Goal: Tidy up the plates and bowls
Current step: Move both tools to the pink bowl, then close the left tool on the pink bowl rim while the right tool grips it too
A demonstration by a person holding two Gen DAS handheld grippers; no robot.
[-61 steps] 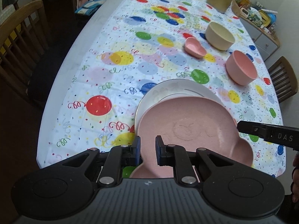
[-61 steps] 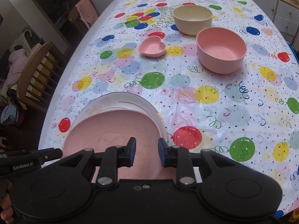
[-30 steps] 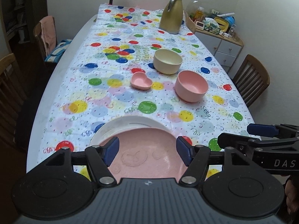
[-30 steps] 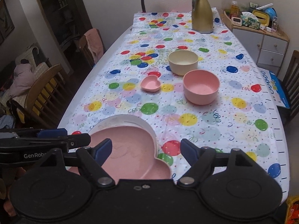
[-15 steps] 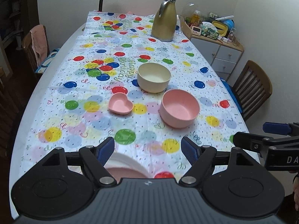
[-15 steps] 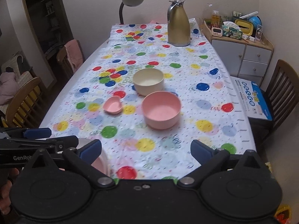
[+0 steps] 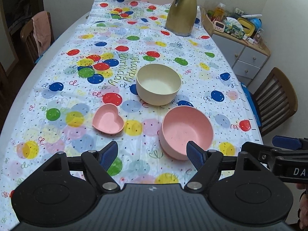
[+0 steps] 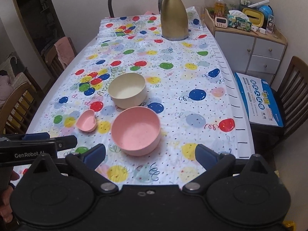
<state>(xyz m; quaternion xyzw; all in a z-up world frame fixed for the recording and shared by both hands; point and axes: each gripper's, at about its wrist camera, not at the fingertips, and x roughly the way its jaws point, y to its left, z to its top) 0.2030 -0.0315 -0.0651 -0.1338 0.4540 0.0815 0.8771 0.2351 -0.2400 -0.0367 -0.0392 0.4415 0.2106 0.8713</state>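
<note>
Both tools have been carried forward off the stacked plates since the earlier frames, and those plates are no longer seen in either view; over that stretch the jaws of both have been opening, with nothing between them. Now the left tool (image 7: 152, 154) is held wide and empty, and the right tool (image 8: 151, 154) is spread wider still, empty too. Ahead on the bench (image 8: 192, 57), three pieces are left to be gathered: the pink bowl (image 8: 136, 130) nearest, the cream bowl (image 8: 127, 90) just beyond it, apart from it by a narrow gap, and the small heart dish (image 8: 86, 123) off to the left of the pink bowl. From the right wrist view the pink bowl is seen lying almost straight ahead, a touch left of the midline between the fingers. From the left wrist view it is found to the right of centre, its near rim just behind the right fingertip (image 7: 194, 154), while the heart dish (image 7: 108, 121) sits ahead and left. The pink bowl is judged better lined up for the right tool, the heart dish for the left. Being round, the bowl offers no long axis to be matched.
</note>
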